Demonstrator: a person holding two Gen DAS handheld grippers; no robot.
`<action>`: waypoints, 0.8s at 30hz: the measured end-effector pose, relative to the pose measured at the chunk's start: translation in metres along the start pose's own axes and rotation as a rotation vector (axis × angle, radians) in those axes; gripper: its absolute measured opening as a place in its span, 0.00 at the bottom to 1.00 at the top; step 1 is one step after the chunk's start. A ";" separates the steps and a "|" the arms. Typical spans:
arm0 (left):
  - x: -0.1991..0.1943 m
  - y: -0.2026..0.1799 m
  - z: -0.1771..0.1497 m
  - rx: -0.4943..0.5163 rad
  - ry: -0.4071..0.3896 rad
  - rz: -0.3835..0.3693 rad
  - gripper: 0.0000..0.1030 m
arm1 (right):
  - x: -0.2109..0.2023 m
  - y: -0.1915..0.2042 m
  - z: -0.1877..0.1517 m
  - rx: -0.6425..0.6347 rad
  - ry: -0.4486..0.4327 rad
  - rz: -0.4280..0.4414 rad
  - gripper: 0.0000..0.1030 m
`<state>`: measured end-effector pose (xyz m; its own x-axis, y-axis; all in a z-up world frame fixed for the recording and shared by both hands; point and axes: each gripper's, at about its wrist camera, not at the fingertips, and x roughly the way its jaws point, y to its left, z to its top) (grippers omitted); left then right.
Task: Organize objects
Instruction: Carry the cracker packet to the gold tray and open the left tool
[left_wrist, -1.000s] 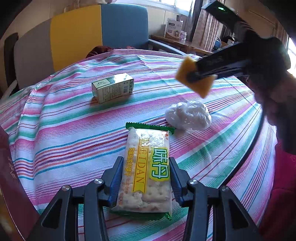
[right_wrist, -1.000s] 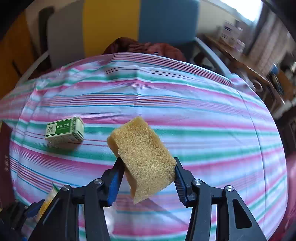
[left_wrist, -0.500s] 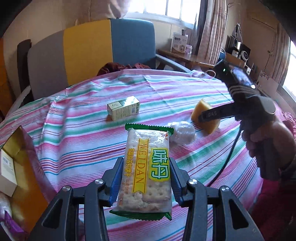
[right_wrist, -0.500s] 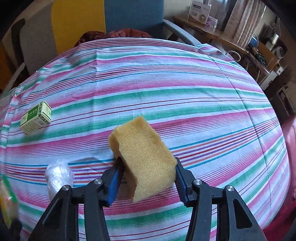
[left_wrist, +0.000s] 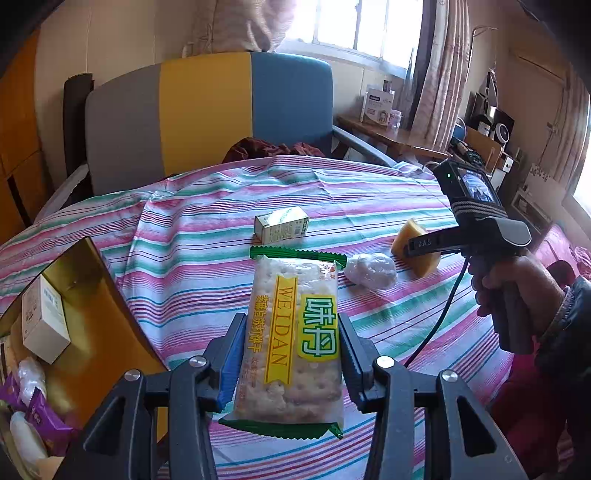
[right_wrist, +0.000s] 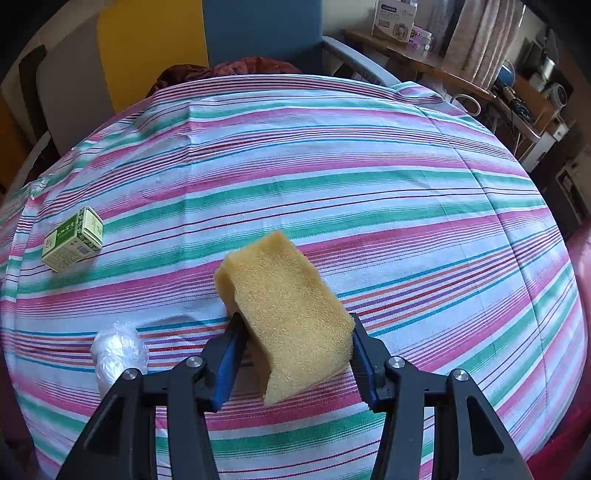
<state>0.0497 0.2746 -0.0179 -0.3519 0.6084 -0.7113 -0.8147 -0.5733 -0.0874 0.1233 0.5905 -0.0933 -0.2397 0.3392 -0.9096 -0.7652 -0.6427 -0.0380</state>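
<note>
Only our left view shows the box; left fingers pinch crackers, right fingers pinch sponge.

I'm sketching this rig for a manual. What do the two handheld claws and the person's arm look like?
Both claws, left and right, have black angular fingers with silver screws and blue ribbed pads. The right one has a black pistol handle marked "DAS", a small screen, a green light and a black cable. The sleeve is dark.
</note>
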 end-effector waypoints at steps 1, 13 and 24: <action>-0.002 0.001 0.000 -0.005 -0.002 0.000 0.46 | 0.000 0.001 0.000 0.000 0.000 -0.002 0.52; -0.022 0.041 -0.006 -0.131 0.006 -0.003 0.46 | 0.000 0.004 -0.001 -0.023 -0.008 -0.020 0.53; -0.027 0.159 -0.010 -0.519 0.048 0.043 0.46 | -0.001 0.005 -0.001 -0.044 -0.010 -0.031 0.53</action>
<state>-0.0655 0.1616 -0.0189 -0.3483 0.5597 -0.7520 -0.4601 -0.8010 -0.3831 0.1203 0.5861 -0.0930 -0.2227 0.3659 -0.9036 -0.7455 -0.6612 -0.0840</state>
